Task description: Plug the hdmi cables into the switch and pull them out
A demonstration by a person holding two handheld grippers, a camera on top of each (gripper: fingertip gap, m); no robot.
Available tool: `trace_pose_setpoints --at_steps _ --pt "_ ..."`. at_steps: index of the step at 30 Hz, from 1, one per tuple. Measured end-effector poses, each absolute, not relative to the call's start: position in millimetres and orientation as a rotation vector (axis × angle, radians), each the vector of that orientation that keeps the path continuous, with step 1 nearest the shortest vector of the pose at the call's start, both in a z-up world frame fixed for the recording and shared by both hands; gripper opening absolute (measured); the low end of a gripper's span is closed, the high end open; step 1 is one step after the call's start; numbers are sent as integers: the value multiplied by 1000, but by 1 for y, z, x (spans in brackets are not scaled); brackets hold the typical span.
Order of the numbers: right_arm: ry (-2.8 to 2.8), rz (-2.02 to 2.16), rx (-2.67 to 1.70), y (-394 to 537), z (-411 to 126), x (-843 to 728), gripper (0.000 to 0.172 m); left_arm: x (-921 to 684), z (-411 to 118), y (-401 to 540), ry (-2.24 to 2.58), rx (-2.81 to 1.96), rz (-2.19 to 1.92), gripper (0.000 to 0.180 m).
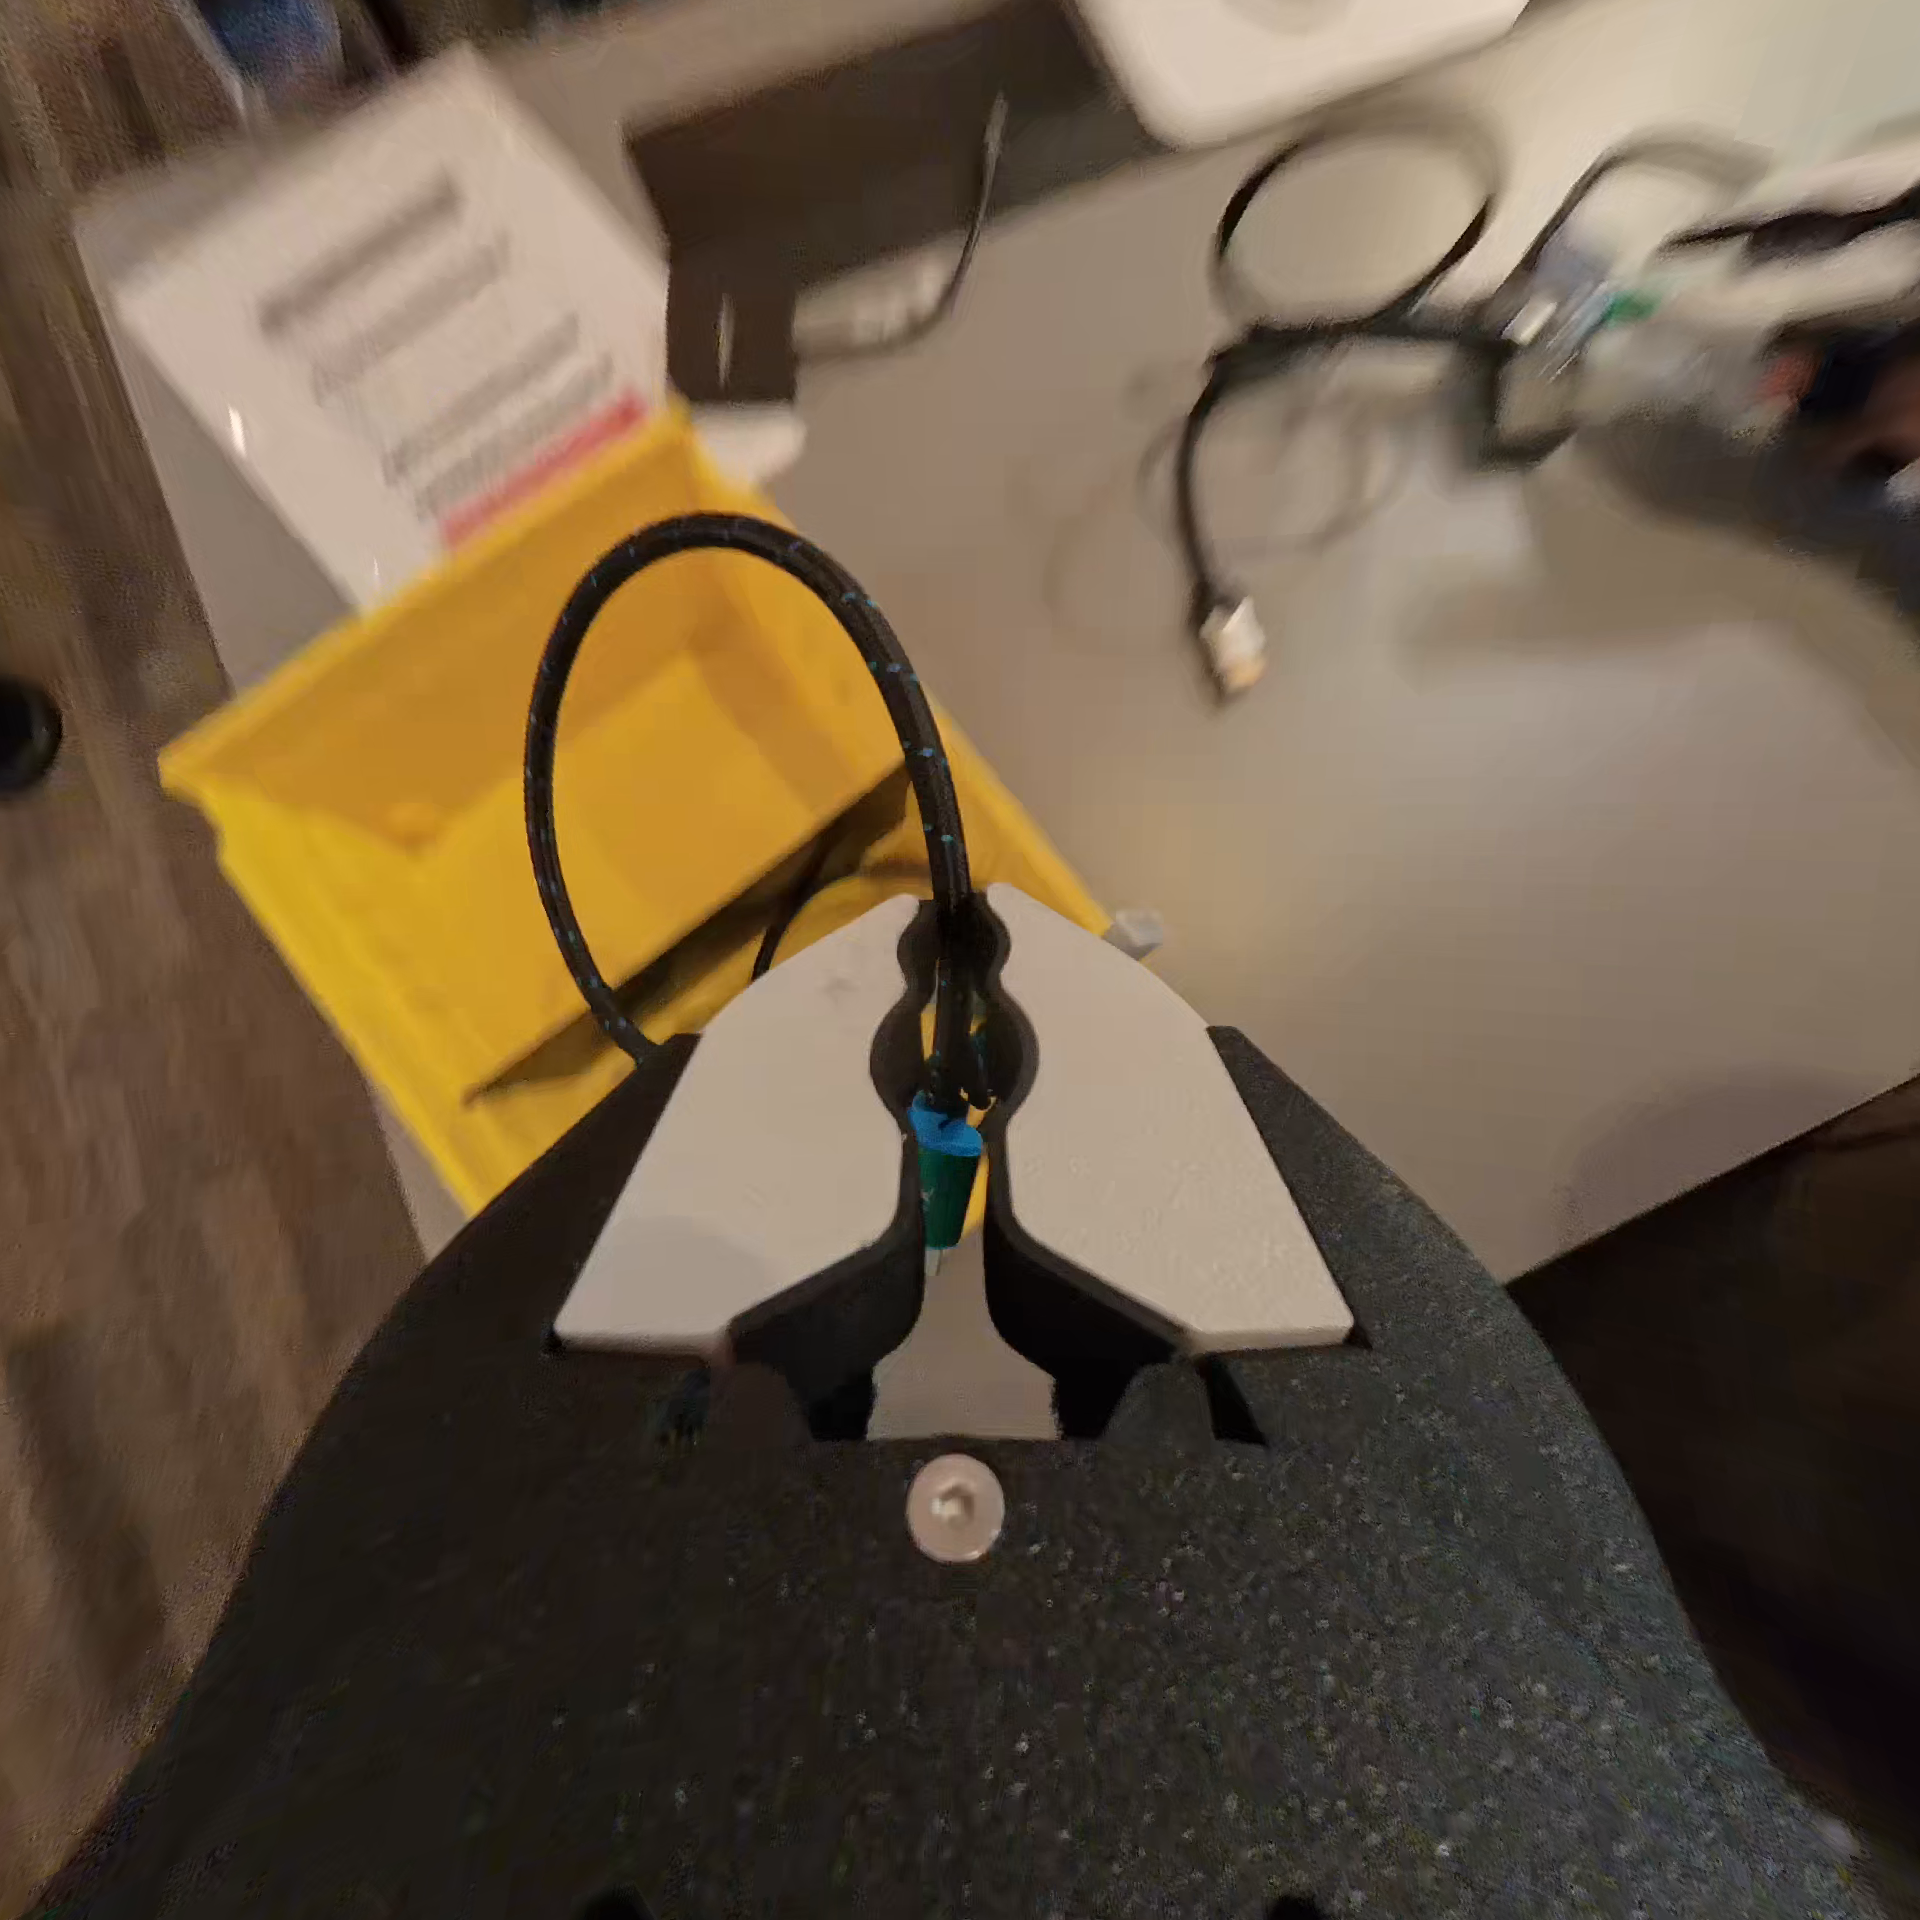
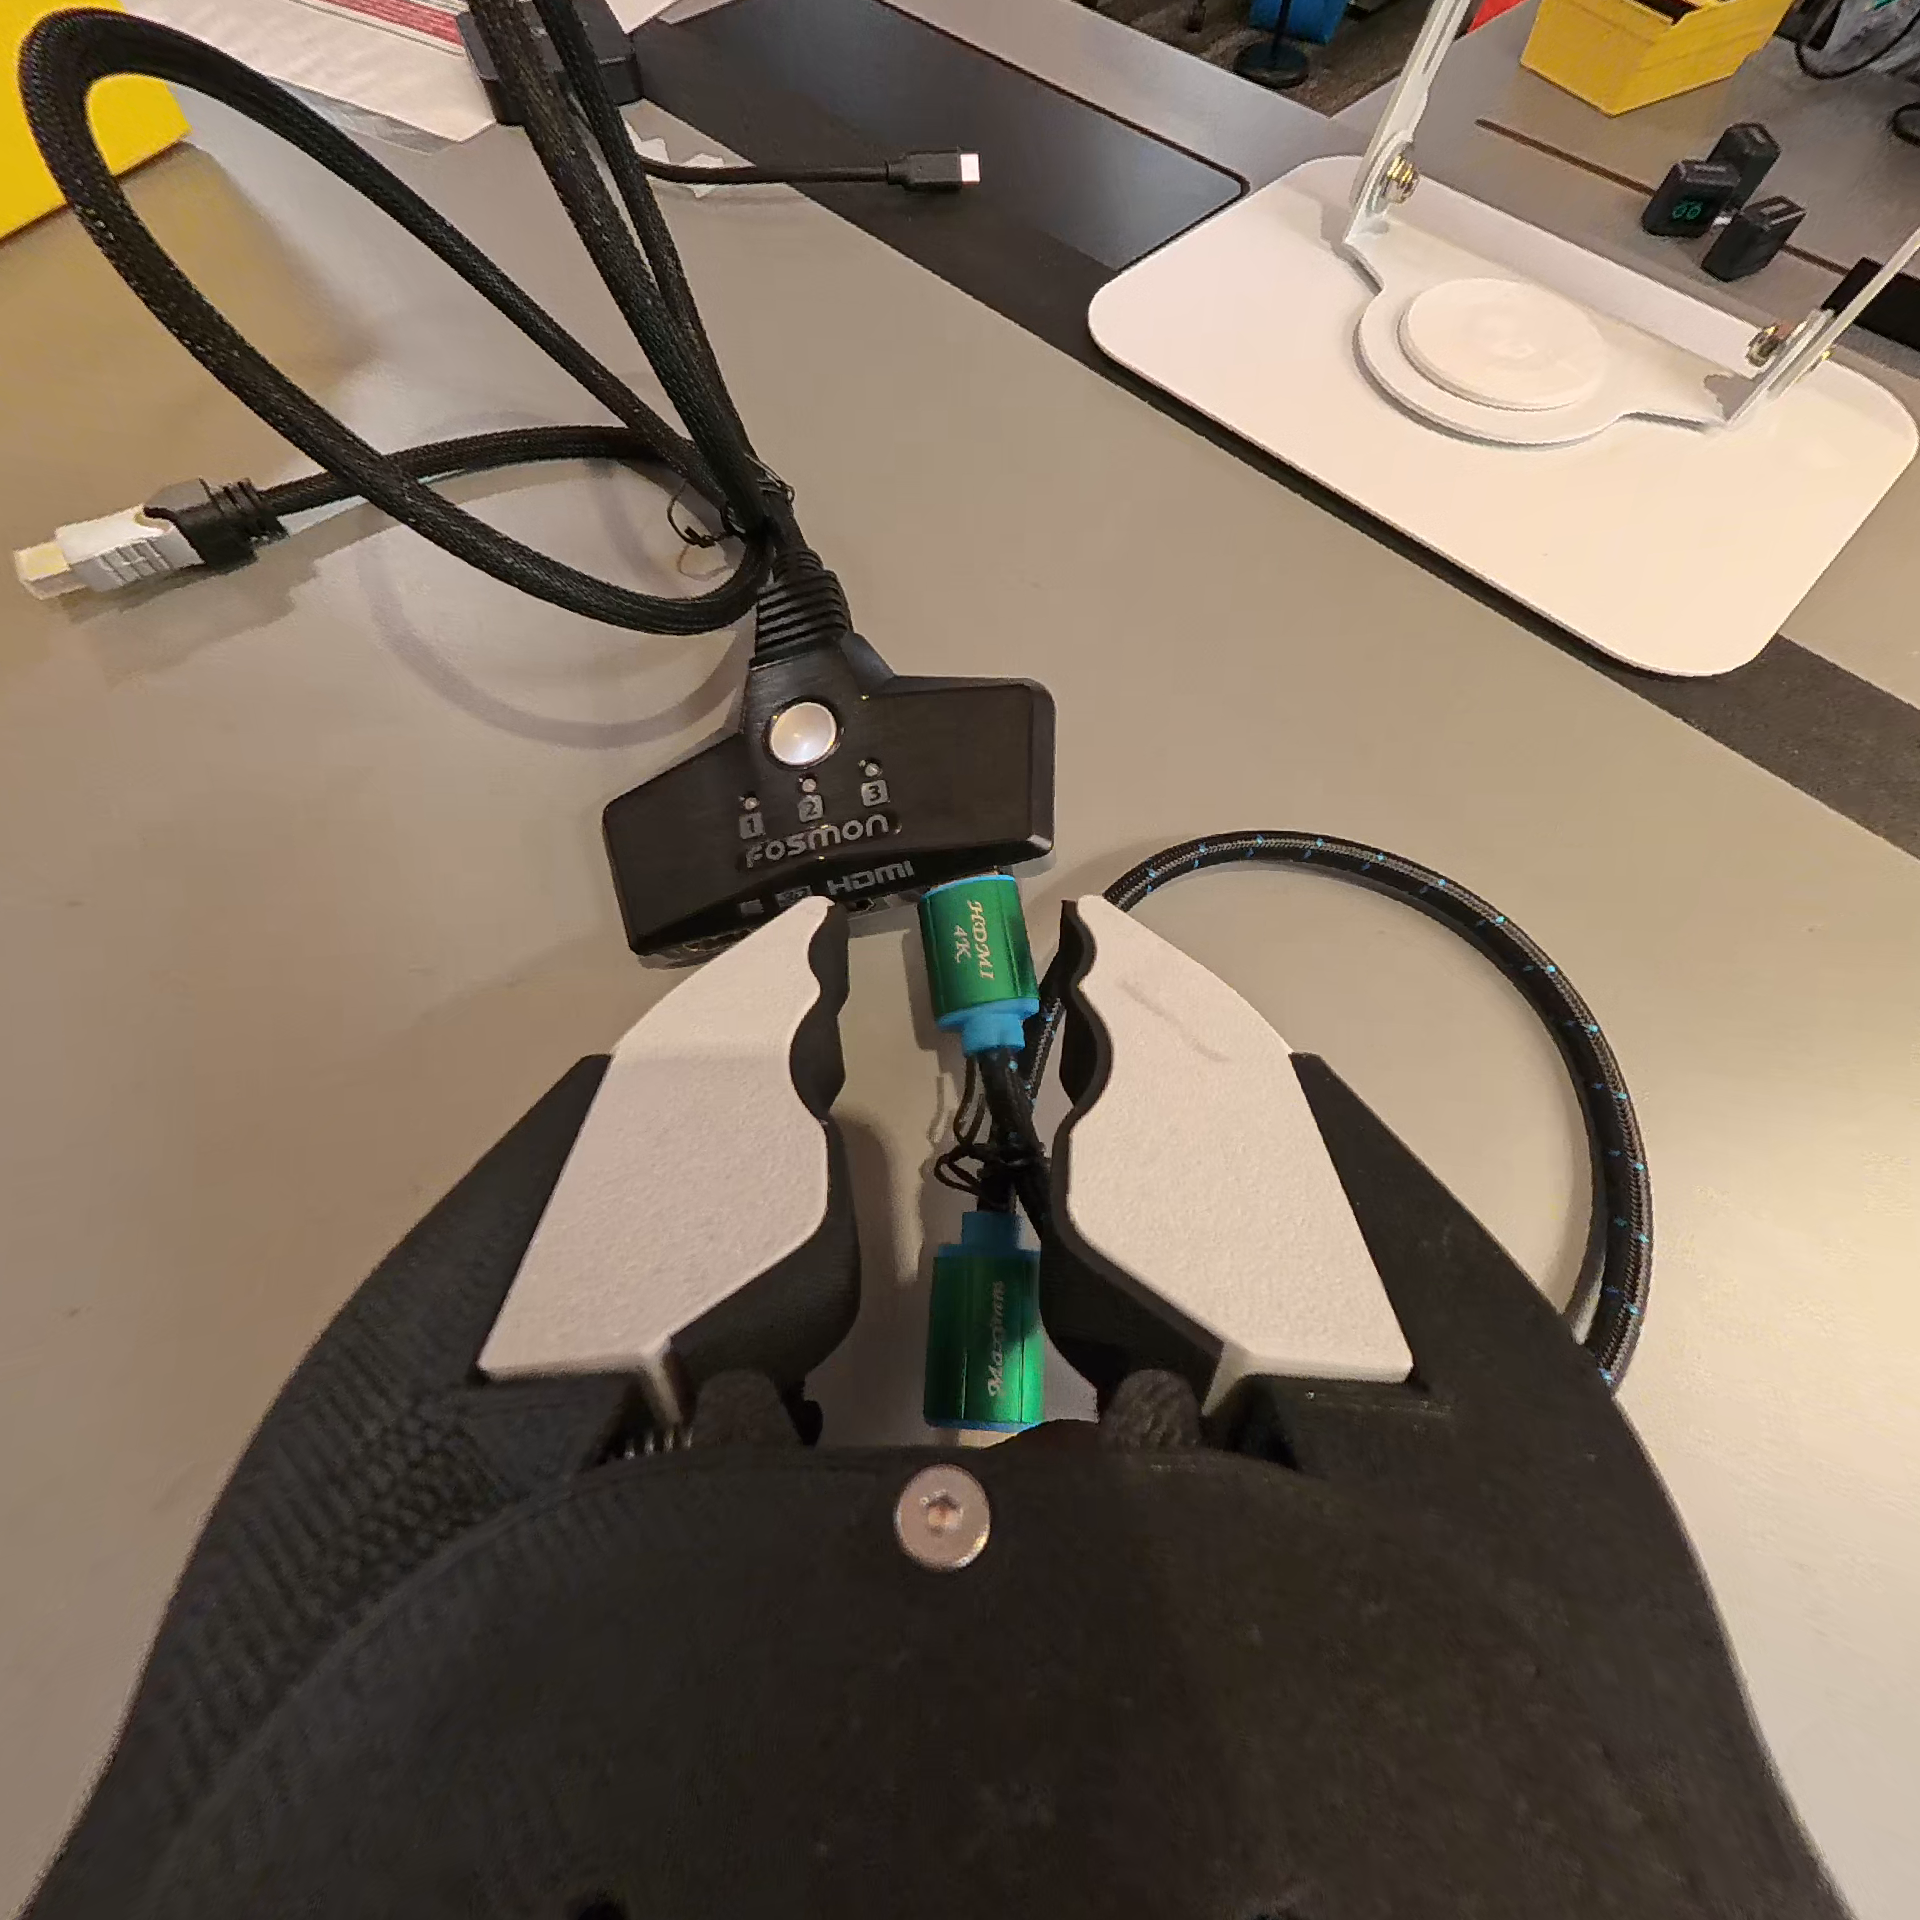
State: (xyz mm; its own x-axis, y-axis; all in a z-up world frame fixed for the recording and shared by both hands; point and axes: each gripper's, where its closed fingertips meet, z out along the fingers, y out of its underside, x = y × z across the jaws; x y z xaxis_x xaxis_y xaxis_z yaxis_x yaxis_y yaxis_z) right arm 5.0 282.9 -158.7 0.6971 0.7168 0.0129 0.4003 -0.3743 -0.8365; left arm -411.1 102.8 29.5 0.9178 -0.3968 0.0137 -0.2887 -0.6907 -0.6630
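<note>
Your left gripper (image 1: 951, 914) is clamped on one black braided cable (image 1: 582, 665) over one yellow bin (image 1: 436, 831). Your right gripper's (image 2: 951, 925) fingers stand apart around two green plugs (image 2: 977, 961), one at the black switch box (image 2: 831, 800).

Lettering on black switch box (image 2: 831, 790), green plug (image 2: 971, 961), white sheet (image 1: 416, 343)

The braided cable (image 2: 1590, 1060) is showing black flecked with blue, its plugs (image 2: 977, 961) gleaming green with blue collars. The switch box (image 2: 831, 800) is looking black with a silver button. The bin (image 1: 520, 831) is glowing yellow, and the bench (image 2: 1247, 727) is appearing grey.
</note>
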Motion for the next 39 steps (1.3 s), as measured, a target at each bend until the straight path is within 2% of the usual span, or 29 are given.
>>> trace_pose_setpoints --at_steps 1,4,6,12,15,18,22,27,30,31,33,35,39 --pt "-861 446 -2009 283 -159 4 38 -392 51 112 501 -2279 -250 6" --pt "-870 445 -1997 282 -158 3 38 -324 91 139 558 -2023 -453 6" --pt "-866 451 -1979 282 -155 2 38 -273 98 157 576 -1884 -632 5" --pt "-881 460 -1846 275 -129 2 38 -150 59 220 408 -1667 -1126 6" --pt "-900 597 -1723 260 -106 -4 37 -99 40 239 348 -1632 -1297 6" --pt "-932 793 -1620 233 -88 -9 37 -61 23 252 343 -1642 -1320 6" --pt "-886 818 -1591 216 -87 -4 37 -27 3 262 361 -1689 -1290 7" --pt "-775 750 -1737 222 -99 -9 45 10 -24 259 474 -1779 -1163 6" --pt "-656 798 -1841 228 -106 -12 45 27 -37 253 529 -1807 -1155 6" --pt "-618 825 -1869 229 -109 -12 39 31 -40 251 539 -1814 -1163 6" --pt "-548 870 -1921 231 -116 -11 14 39 -46 245 561 -1822 -1205 6" --pt "-494 951 -1936 231 -117 -12 14 43 -48 240 576 -1816 -1274 7" --pt "-316 1293 -1844 228 -101 -10 12 24 -35 237 501 -1708 -1332 23"
